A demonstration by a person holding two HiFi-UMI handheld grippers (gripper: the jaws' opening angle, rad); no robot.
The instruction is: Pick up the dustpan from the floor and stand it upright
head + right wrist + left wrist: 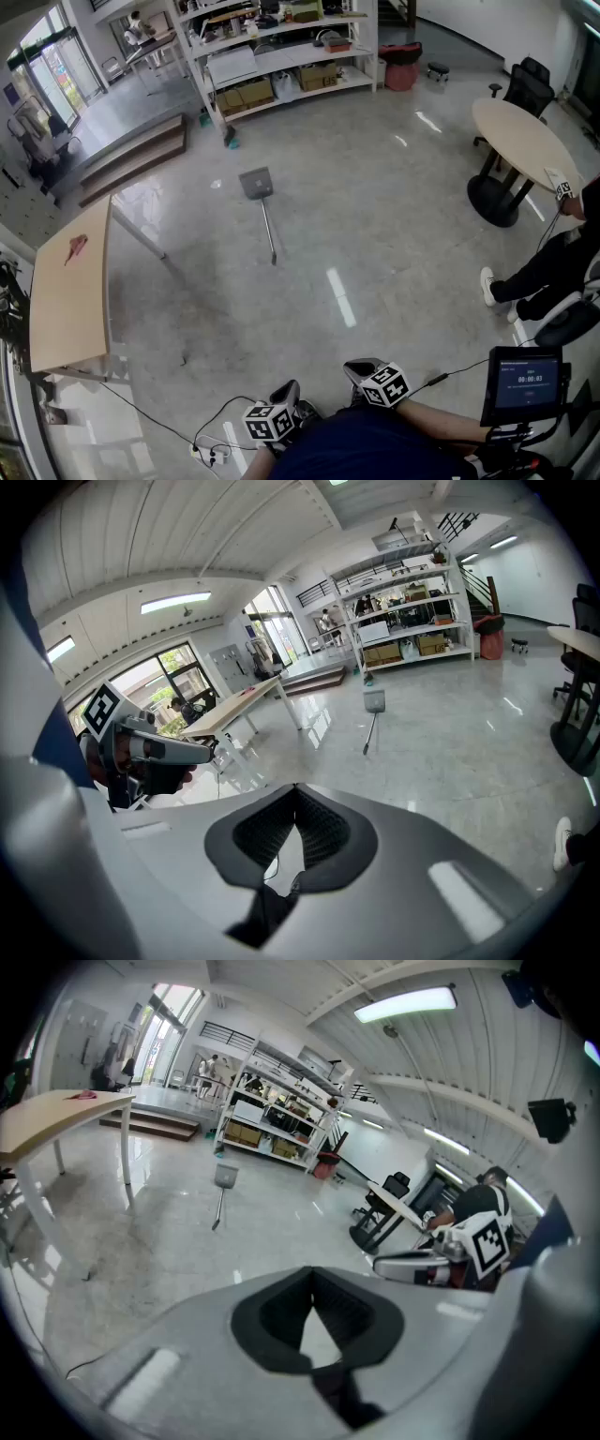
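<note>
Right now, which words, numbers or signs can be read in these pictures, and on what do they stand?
No text can be read for certain.
Screen: digits, too blurred to read.
Boxes: print too small.
Marker cubes: square patterns only, no words.

Your dustpan lies flat on the glossy grey floor, well ahead of you: a grey pan toward the shelves, its long thin handle pointing back your way.
</note>
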